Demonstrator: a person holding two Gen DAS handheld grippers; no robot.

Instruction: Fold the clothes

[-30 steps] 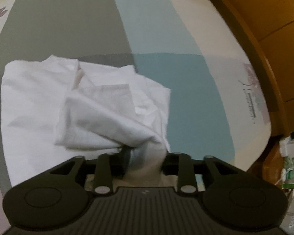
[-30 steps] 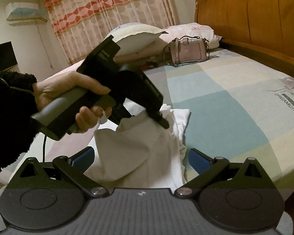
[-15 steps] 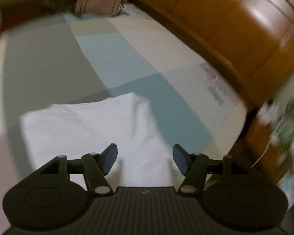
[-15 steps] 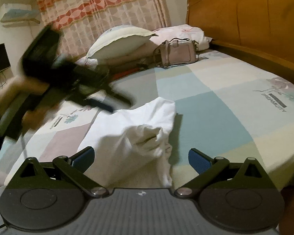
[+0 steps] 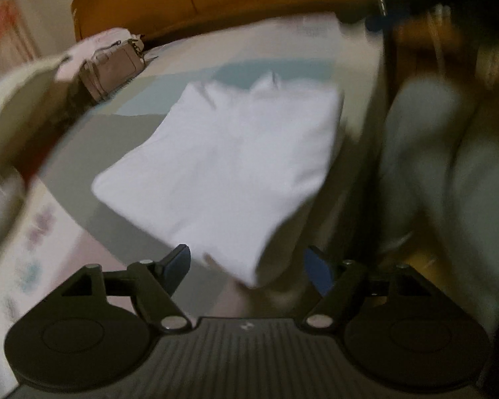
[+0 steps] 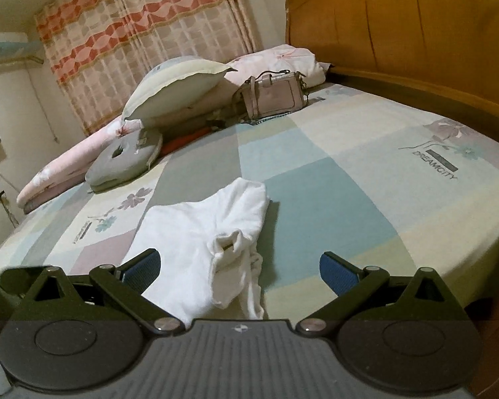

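1. White garment (image 6: 203,239) lies folded on the bed (image 6: 366,199), on the patchwork sheet's grey and teal squares, near the bed's front edge.
2. One bunched part, prob. a sleeve or hem, sticks up on the garment's rt side in the rt wrist view; the rest lies fairly flat.
3. Left gripper (image 5: 248,266): jaws apart, having just been opening. Garment's near corner shows in the gap between the blue pads, but neither pad presses on it. This view is motion-blurred.
4. Right gripper (image 6: 239,267): jaws spread wide, nothing gripped. Garment's near edge sits between and just beyond its blue pads, apart from both.
5. Pinkish handbag (image 6: 274,96) stands upright far back on the bed, by the pillows (image 6: 179,89), well apart from the garment.
6. Wooden headboard (image 6: 415,40) runs along the bed's rt side; striped curtain (image 6: 143,33) hangs behind the pillows.
7. Blurred grey and dark shapes fill the left wrist view's rt side; can't tell what they are.
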